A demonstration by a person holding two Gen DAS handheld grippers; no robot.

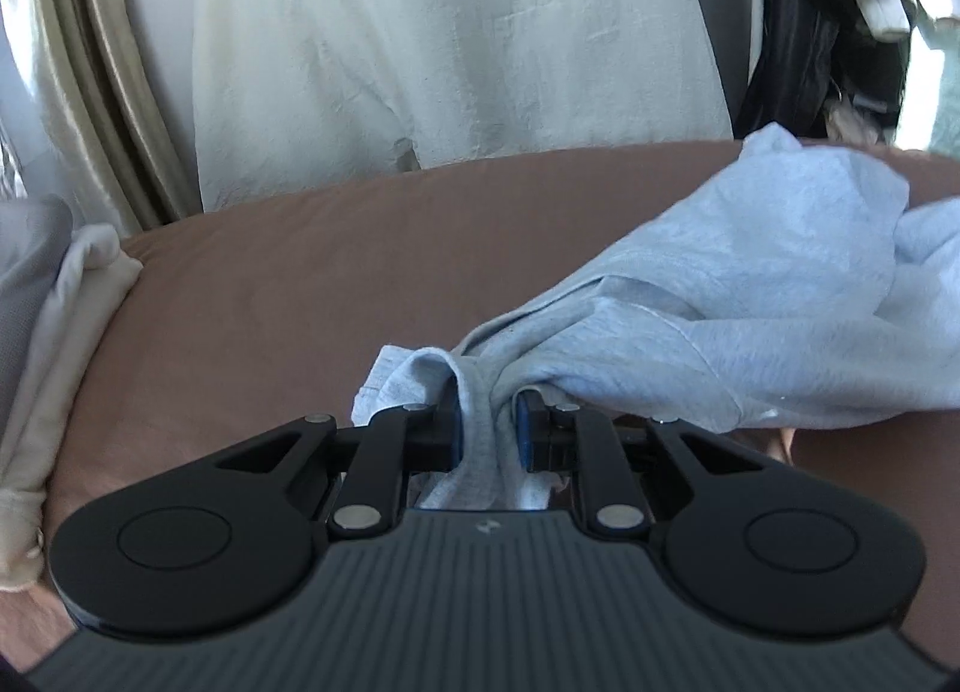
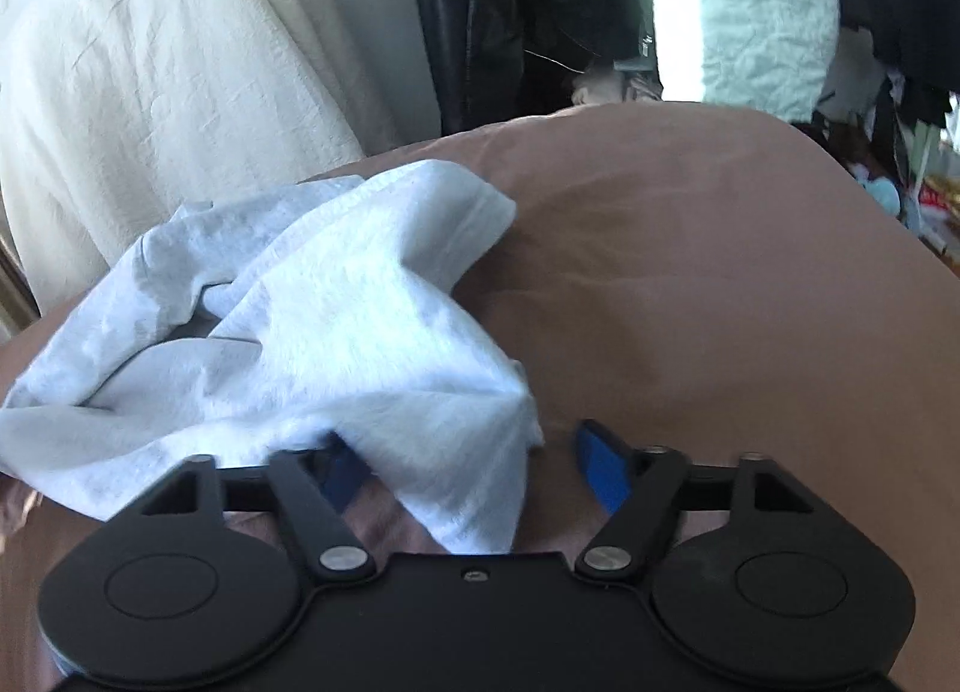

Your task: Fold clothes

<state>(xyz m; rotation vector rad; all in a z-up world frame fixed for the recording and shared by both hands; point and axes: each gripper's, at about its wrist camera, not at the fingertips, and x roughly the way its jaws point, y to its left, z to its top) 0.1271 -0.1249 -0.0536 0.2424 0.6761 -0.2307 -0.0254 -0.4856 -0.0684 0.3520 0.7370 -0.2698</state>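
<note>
Left tongs [image 1: 485, 428] pinch one grey garment [image 1: 750, 296]; right tongs [image 2: 474, 464] gape

I saw a brown-covered bed [image 1: 288, 284] carrying a crumpled light grey garment [image 2: 336, 320], with a cream cloth [image 1: 66, 320] lying at its left edge.
</note>
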